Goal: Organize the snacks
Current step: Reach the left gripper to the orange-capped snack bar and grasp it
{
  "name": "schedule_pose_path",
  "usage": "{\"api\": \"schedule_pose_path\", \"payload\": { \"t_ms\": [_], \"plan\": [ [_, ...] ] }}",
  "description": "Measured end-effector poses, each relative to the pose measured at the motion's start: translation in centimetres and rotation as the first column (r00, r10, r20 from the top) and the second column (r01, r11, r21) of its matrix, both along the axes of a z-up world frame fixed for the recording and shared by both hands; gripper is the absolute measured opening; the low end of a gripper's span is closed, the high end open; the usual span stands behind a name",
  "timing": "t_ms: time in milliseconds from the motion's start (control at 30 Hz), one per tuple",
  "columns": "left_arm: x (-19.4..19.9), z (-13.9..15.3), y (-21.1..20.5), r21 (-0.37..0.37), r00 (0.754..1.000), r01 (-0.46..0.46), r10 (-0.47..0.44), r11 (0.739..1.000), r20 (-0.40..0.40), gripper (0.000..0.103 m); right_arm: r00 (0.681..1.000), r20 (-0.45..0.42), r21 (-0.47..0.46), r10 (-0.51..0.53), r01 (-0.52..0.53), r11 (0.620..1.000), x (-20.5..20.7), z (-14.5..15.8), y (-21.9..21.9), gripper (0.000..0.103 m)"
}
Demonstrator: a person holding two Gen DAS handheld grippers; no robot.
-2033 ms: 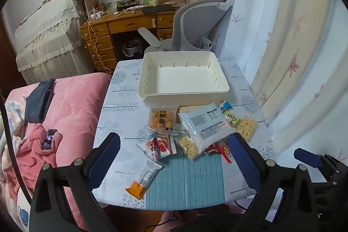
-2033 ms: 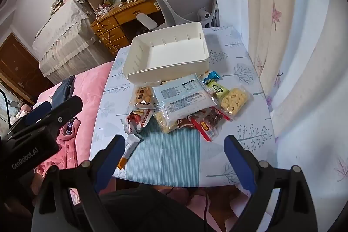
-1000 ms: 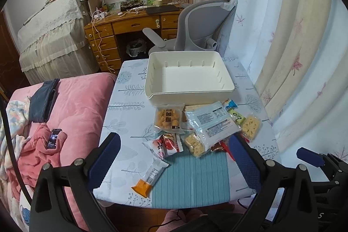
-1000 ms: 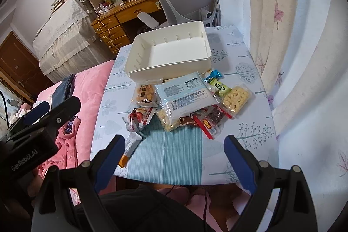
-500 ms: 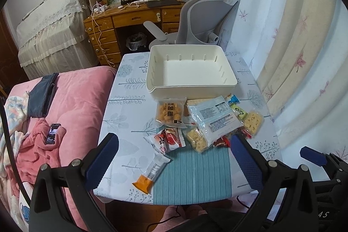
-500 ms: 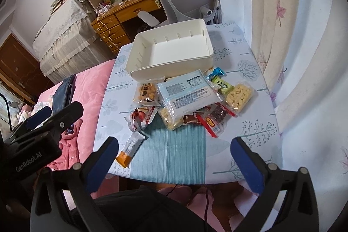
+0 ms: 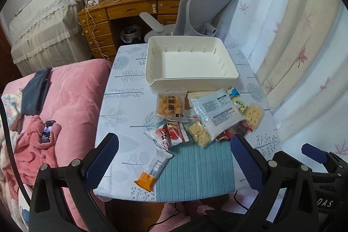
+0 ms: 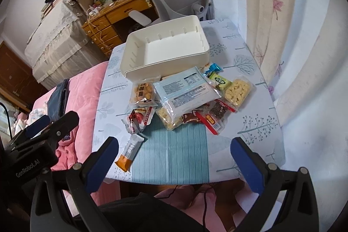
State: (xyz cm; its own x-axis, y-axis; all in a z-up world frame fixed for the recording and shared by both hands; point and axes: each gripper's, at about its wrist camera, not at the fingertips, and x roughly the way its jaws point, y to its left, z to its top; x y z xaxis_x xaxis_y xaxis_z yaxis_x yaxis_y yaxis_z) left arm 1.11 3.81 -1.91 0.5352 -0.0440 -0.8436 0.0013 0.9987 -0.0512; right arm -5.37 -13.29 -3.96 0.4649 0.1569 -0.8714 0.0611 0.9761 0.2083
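1. Nothing was sorted yet: the white bin (image 7: 191, 62) sat empty at the far end of the counter (image 7: 121, 105).
2. The snack packets (image 7: 208, 116) lay heaped just before it, an orange-tipped bar (image 7: 153, 169) apart.
3. Left gripper (image 7: 174, 158) and right gripper (image 8: 174, 160) hung spread, grasping nothing.
4. A pink bed (image 7: 65, 90) flanked the counter.

Table (image 7: 121, 88): white bin (image 7: 189, 62) at far end; snack packets (image 7: 208, 114), maybe overlapping, nearer.
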Motion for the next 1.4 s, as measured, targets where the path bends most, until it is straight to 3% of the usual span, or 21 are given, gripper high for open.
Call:
{"api": "schedule_pose_path", "payload": {
  "t_ms": [400,633,900,1167,1400],
  "plan": [
    [1.5,-4.5,3.1,-0.036,0.991,0.026,-0.031,0.999,-0.131,0.102,0.986,-0.012,-0.002,-0.165,0.165,0.986,-0.9,-2.0,-0.4,0.103],
    [1.5,-7.6,4.7,-0.023,0.975,0.007,-0.012,1.0,-0.223,0.102,0.969,-0.096,0.048,-0.228,0.233,0.971,-0.9,-4.9,-1.1,0.103],
    [1.7,-11.3,5.6,-0.008,0.94,-0.044,0.039,0.999,-0.34,0.102,0.944,-0.22,0.13,-0.248,0.281,0.951,1.2,-8.3,-2.8,0.103],
    [3.5,-16.6,5.2,0.06,0.893,-0.04,0.063,0.997,-0.446,0.102,0.863,-0.38,0.179,-0.332,0.421,0.889,5.0,-13.7,-6.6,0.096],
    [4.9,-22.1,4.7,0.1,0.861,-0.016,0.065,0.995,-0.505,0.101,0.794,-0.467,0.117,-0.39,0.492,0.863,8.3,-19.0,-8.9,0.084]
  ]
}}
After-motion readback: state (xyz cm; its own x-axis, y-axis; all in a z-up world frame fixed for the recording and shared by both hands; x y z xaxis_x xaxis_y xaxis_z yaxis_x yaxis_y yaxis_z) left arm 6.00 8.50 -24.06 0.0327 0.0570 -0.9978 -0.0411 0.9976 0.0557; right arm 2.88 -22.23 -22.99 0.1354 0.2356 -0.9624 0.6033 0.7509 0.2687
